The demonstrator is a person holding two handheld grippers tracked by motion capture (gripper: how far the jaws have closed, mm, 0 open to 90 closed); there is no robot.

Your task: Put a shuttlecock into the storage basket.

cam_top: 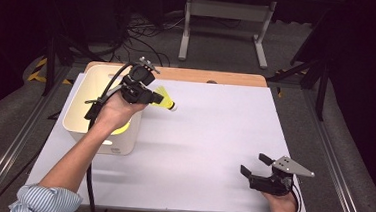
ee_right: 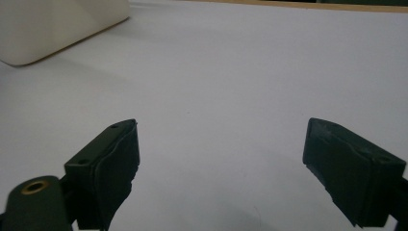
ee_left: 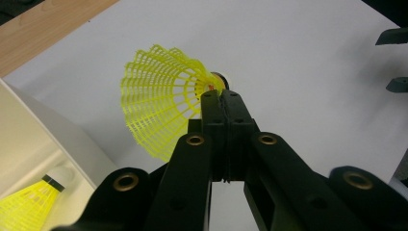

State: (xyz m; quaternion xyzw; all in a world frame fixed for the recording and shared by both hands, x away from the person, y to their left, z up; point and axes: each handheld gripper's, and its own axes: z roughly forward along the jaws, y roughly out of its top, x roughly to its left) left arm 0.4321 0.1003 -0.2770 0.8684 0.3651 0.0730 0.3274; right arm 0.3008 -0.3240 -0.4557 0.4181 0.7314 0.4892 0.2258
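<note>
Left to right: white bin (cam_top: 77,123) at the table's (cam_top: 214,138) left edge is holding one yellow shuttlecock (ee_left: 29,204) inside. Left hand-held gripper (cam_top: 151,97) is clamping a second yellow shuttlecock (cam_top: 164,99) near its cork, jaws closed tight, just right of the bin above the table. Right hand-held gripper (cam_top: 255,163) is idling wide open, holding nothing. Looks like partway through; direction of transfer unclear.

1. my black left gripper (ee_left: 222,96) pinches a neon-yellow shuttlecock (ee_left: 161,98) (lattice-patterned skirt).
2. the bin (cam_top: 77,123) is cream.
3. the table sheet (cam_top: 213,153) is white, with a tan wooden edge (cam_top: 203,76).
4. my sleeve (cam_top: 44,201) is blue-striped.
</note>
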